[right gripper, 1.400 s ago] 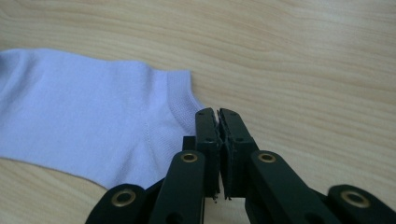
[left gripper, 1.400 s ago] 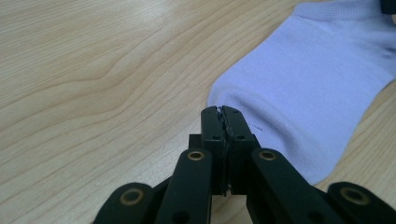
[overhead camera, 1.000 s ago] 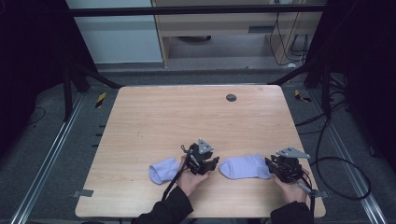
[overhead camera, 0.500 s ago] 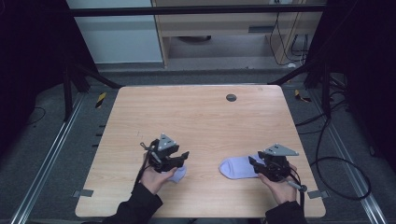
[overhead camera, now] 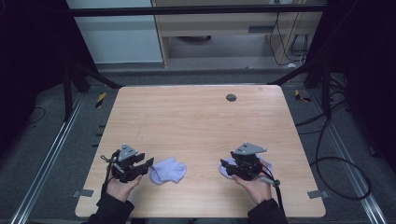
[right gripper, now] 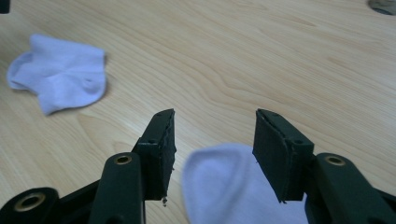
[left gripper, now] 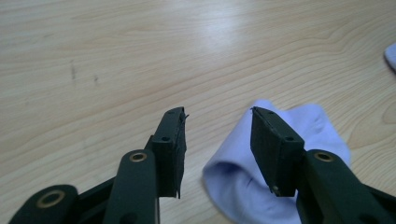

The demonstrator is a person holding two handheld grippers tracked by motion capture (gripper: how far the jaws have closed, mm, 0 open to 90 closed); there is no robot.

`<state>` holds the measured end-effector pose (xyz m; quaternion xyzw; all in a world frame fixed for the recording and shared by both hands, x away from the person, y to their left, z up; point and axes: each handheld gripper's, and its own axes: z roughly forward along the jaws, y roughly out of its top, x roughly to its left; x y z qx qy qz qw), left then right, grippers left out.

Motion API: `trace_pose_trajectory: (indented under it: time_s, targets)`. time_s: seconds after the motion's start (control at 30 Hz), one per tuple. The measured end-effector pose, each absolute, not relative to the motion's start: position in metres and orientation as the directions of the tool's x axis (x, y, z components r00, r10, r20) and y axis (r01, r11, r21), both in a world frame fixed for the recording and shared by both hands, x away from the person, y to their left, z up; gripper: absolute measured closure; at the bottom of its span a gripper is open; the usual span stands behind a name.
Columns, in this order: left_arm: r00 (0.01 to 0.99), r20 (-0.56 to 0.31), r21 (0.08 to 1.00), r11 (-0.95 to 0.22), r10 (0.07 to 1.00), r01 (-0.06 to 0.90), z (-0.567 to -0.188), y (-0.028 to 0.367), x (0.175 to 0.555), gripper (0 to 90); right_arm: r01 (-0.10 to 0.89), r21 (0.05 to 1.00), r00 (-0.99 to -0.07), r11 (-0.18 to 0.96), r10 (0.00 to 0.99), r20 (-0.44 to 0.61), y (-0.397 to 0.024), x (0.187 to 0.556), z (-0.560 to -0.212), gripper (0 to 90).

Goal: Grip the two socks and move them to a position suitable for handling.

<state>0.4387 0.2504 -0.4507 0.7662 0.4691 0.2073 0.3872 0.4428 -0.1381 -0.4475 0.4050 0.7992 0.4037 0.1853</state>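
Two pale lilac socks lie on the wooden table (overhead camera: 196, 121). In the high view the left sock (overhead camera: 169, 170) rests just right of my left gripper (overhead camera: 148, 164), which is open. Its jaws have just been closing a little; in the left gripper view the sock (left gripper: 308, 126) lies on the table below the gap and the right jaw of the left gripper (left gripper: 217, 116), unpinched. My right gripper (overhead camera: 227, 169) hovers over the right sock (overhead camera: 267, 165). Its jaws have just been opening; in the right gripper view this sock (right gripper: 219, 182) lies loose under my right gripper (right gripper: 215, 116).
A round grey grommet (overhead camera: 231, 97) sits in the tabletop near the far edge. In the right gripper view the left sock (right gripper: 60, 72) lies at far left. Dark metal frame legs and cables stand beyond the table's sides.
My left gripper has swung left across the left sock to its left side. My right gripper has moved left over the right sock, and both pairs of jaws stand wider than a second ago.
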Motion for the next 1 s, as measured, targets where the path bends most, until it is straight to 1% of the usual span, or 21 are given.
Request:
trace_pose_trajectory:
  time_s: [0.03, 0.07, 0.23, 0.47, 0.5, 0.53, 0.7, 0.73, 0.8, 0.83, 1.0]
  targets:
    - [0.474, -0.046, 0.788, -0.260, 0.879, 0.558, -0.451, 0.250, 0.439, 55.5, 0.498, 0.795, -0.603, 0.346, 0.797, 0.031, -0.138, 0.443, -0.447, 48.9]
    - [0.463, -0.046, 0.785, -0.254, 0.885, 0.565, -0.452, 0.255, 0.436, 56.0, 0.487, 0.793, -0.626, 0.367, 0.780, 0.024, -0.126, 0.444, -0.448, 49.3]
    - [0.458, -0.040, 0.776, -0.261, 0.888, 0.575, -0.458, 0.260, 0.434, 58.4, 0.471, 0.789, -0.663, 0.394, 0.748, 0.022, -0.107, 0.446, -0.447, 50.2]
    - [0.458, -0.040, 0.745, -0.279, 0.888, 0.606, -0.469, 0.260, 0.434, 60.5, 0.442, 0.776, -0.739, 0.449, 0.673, 0.031, -0.063, 0.445, -0.450, 54.3]
    - [0.458, -0.040, 0.745, -0.279, 0.888, 0.606, -0.469, 0.260, 0.434, 60.6, 0.442, 0.776, -0.739, 0.449, 0.673, 0.031, -0.063, 0.445, -0.450, 54.3]
    - [0.463, -0.038, 0.739, -0.287, 0.886, 0.610, -0.470, 0.260, 0.433, 60.7, 0.434, 0.771, -0.756, 0.466, 0.654, 0.031, -0.052, 0.444, -0.452, 55.4]
    - [0.470, -0.041, 0.726, -0.297, 0.882, 0.620, -0.474, 0.257, 0.432, 60.6, 0.418, 0.758, -0.787, 0.500, 0.617, 0.027, -0.033, 0.442, -0.457, 57.2]
    - [0.475, -0.044, 0.716, -0.303, 0.879, 0.628, -0.476, 0.255, 0.431, 60.5, 0.408, 0.751, -0.803, 0.519, 0.596, 0.024, -0.024, 0.441, -0.460, 58.3]
    - [0.479, -0.044, 0.712, -0.308, 0.877, 0.630, -0.477, 0.254, 0.430, 60.4, 0.406, 0.750, -0.808, 0.523, 0.589, 0.027, -0.020, 0.440, -0.461, 58.6]
    - [0.482, -0.045, 0.709, -0.311, 0.875, 0.632, -0.478, 0.253, 0.429, 60.3, 0.395, 0.745, -0.823, 0.538, 0.567, 0.026, -0.012, 0.439, -0.465, 59.3]
    - [0.493, -0.053, 0.697, -0.321, 0.868, 0.641, -0.482, 0.247, 0.428, 60.0, 0.394, 0.728, -0.837, 0.561, 0.546, 0.033, 0.000, 0.438, -0.473, 59.9]
